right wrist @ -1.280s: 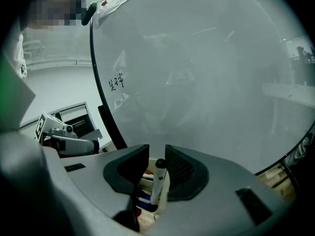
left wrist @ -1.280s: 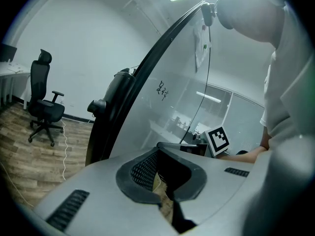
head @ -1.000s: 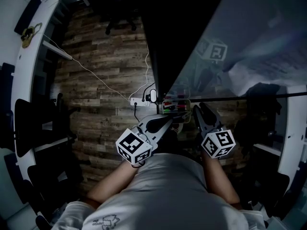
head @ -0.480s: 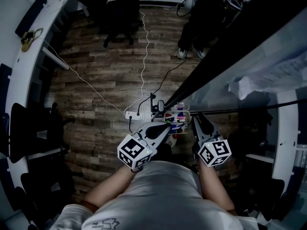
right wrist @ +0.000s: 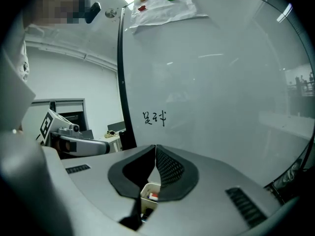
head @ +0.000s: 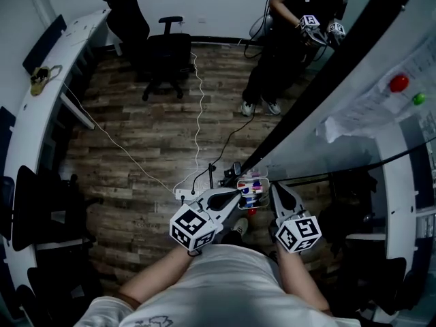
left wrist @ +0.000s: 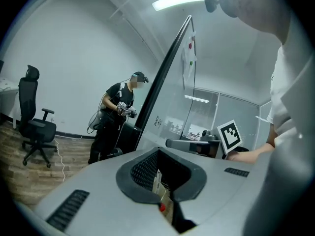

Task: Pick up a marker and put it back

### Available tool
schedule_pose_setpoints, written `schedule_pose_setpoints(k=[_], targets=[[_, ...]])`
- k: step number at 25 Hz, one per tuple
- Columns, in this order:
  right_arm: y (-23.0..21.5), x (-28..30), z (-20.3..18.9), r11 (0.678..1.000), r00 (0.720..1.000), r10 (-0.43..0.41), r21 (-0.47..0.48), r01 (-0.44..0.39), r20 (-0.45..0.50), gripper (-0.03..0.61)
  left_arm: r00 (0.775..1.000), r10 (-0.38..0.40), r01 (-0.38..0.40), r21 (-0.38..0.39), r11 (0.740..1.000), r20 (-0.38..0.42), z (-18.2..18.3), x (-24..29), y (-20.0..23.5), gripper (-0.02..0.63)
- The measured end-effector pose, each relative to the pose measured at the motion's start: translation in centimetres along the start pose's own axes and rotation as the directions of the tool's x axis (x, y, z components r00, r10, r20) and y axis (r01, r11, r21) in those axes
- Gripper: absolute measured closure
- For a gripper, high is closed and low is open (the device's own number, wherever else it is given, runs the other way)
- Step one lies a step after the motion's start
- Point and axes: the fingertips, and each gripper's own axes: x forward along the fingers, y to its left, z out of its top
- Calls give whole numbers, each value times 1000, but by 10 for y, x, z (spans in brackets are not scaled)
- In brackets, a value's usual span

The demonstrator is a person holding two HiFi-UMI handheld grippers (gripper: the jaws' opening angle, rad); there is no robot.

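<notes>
Item 1, left claw (head: 238, 193): held low in front of the torso, angled forward and toward the right; jaw tips meet, empty.
Item 2, right claw (head: 276, 188): near the first, pointing forward; jaws pressed together, empty.
Item 3, left forearm (head: 160, 278) and right forearm (head: 301, 278): bare, reaching forward from the body.

My head camera looks steeply down on the left gripper (head: 238, 192), right gripper (head: 274, 187) and marker tray (head: 239, 185). Each gripper camera sits close behind its jaws, facing the whiteboard (right wrist: 221, 82); all three show the tray.

coloured markers (head: 253, 190) lying in clear tray (head: 239, 195).
</notes>
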Motion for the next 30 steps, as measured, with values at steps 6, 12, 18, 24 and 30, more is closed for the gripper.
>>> schedule_pose_setpoints(k=[6,12,18,24,30], targets=[[30,-4,7,1000,999,28,-8,-28,17,568,999,-15,14,33,999,29,15,-21,-6,609],[65,-12,15,998,998,56,-39,-55,34,568,998,-7,5,36,999,57,20,-51,-15,609],[93,-16,22,993,992,101,-65,-96,77,568,995,9,-16,67,998,102,32,-70,-19,609],[98,-33,23,991,990,121,-64,-117,69,568,993,24,-36,98,995,115,33,-69,-41,609],[94,-67,23,990,989,125,-71,-119,82,568,992,27,-41,113,993,122,31,-63,-71,609]])
